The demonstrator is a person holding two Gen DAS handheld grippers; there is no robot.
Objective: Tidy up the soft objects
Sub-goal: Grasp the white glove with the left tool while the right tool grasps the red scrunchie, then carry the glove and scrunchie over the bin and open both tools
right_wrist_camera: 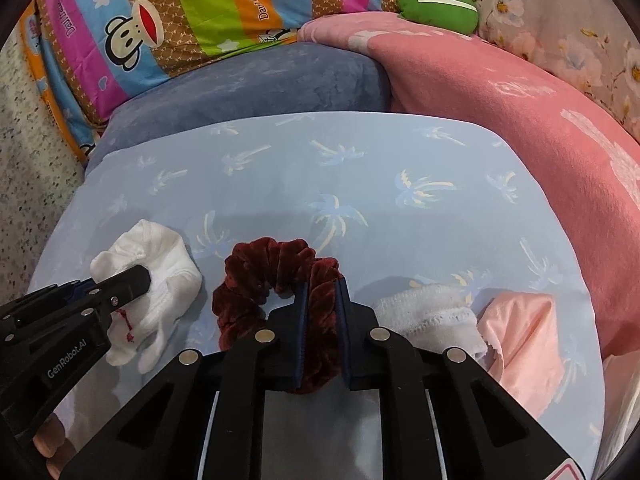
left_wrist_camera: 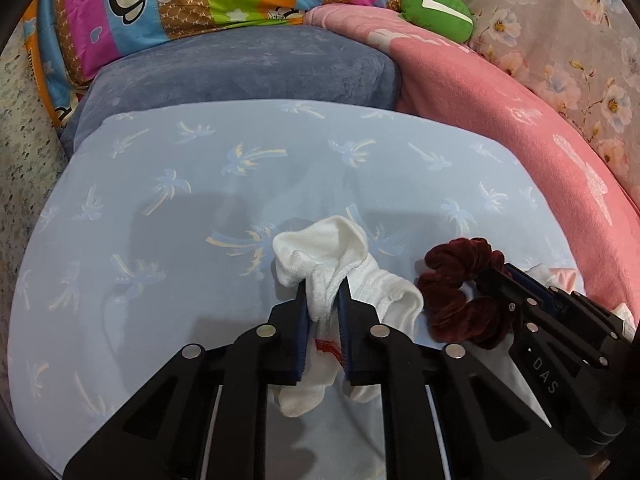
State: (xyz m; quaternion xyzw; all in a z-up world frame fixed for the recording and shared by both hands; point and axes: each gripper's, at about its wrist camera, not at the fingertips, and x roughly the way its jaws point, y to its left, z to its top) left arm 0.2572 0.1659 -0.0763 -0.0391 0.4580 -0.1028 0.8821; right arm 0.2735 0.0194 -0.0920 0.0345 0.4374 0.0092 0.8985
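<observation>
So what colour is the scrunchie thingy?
Dark red, like velvet. The scrunchie shows best in the right wrist view, pinched in the right gripper.

Matt black plastic forms the left gripper (left_wrist_camera: 324,292) and the right gripper (right_wrist_camera: 322,292), with shiny round metal discs set into the arms and dark blue pads on the fingers. A white sock (left_wrist_camera: 344,264) of ribbed, soft knit cloth and a dark red scrunchie (right_wrist_camera: 276,268) of gathered velvet with a slight sheen are shown. A smooth, matt light-blue printed sheet (left_wrist_camera: 280,152), a plush grey-blue cushion (left_wrist_camera: 248,68) and a fleecy pink blanket (left_wrist_camera: 480,92) are seen.
</observation>
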